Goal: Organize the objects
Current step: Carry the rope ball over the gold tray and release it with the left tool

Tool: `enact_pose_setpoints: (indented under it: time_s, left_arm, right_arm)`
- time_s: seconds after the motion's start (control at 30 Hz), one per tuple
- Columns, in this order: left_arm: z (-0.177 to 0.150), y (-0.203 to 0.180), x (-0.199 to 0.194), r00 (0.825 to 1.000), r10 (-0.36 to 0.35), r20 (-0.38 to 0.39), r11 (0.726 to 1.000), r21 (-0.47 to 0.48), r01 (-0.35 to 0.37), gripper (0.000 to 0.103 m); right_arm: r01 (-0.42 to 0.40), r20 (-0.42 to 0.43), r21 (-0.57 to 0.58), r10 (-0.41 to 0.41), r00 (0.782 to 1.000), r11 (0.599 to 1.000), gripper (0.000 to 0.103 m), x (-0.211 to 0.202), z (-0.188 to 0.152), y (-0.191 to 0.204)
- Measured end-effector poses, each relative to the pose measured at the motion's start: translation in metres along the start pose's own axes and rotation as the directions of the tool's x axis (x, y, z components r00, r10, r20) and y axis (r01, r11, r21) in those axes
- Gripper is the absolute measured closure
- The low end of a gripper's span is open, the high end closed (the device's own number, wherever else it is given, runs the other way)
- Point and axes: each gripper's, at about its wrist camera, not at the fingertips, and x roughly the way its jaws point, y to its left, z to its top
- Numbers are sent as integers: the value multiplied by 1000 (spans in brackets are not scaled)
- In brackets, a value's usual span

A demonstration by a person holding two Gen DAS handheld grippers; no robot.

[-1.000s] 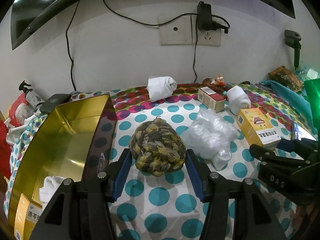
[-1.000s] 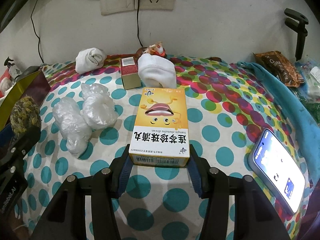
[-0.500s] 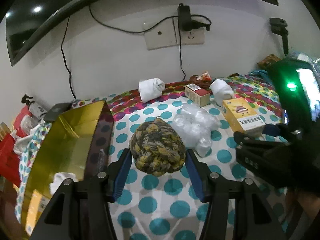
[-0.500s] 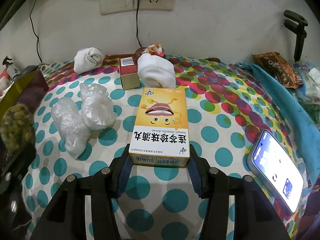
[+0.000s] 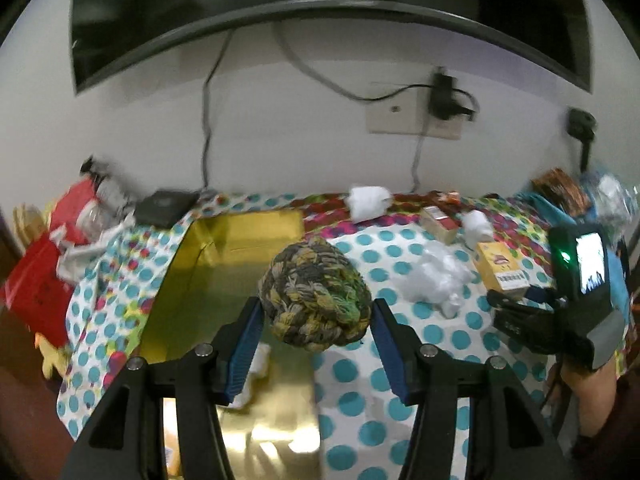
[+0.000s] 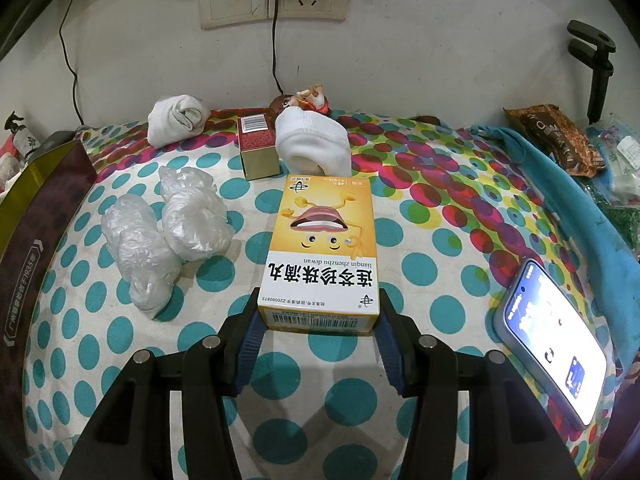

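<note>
Since 1.0 s ago: left gripper [image 5: 316, 316] has lifted the rope ball [image 5: 314, 294] off the polka-dot cloth [image 6: 424, 272] and swung it left, now over the gold box [image 5: 208, 276]; jaws clamped on its sides. Right gripper [image 6: 318, 334] unmoved, jaws flanking the yellow medicine box [image 6: 324, 248], which lies flat on the cloth; contact looks light, probably gripping.

Risk: ball hangs near the box's right wall; early release could bounce it off the rim. Left view blurred, so clearance uncertain.

Ball: braided, mottled yellow-grey-green, round, firm-looking
</note>
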Motion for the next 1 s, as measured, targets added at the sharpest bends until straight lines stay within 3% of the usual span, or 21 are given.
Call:
enact_pose_setpoints:
  time_s: [0.13, 0.3, 0.63, 1.0]
  left_arm:
    - [3, 34, 11, 998, 49, -47, 996, -77, -52, 47]
    - [4, 65, 35, 992, 22, -124, 986, -163, -42, 47]
    - [0, 71, 64, 980, 41, -197, 986, -150, -72, 47]
    - [-3, 67, 71, 974, 93, -207, 987, -108, -117, 46]
  right_arm:
    - [1, 0, -1, -1, 1000, 1000, 54, 0, 0, 0]
    - [1, 0, 0, -1, 1000, 1000, 54, 0, 0, 1]
    - [8, -1, -7, -8, 1000, 1000, 54, 0, 3, 1]
    - [14, -1, -10, -14, 1000, 1000, 54, 0, 3, 2]
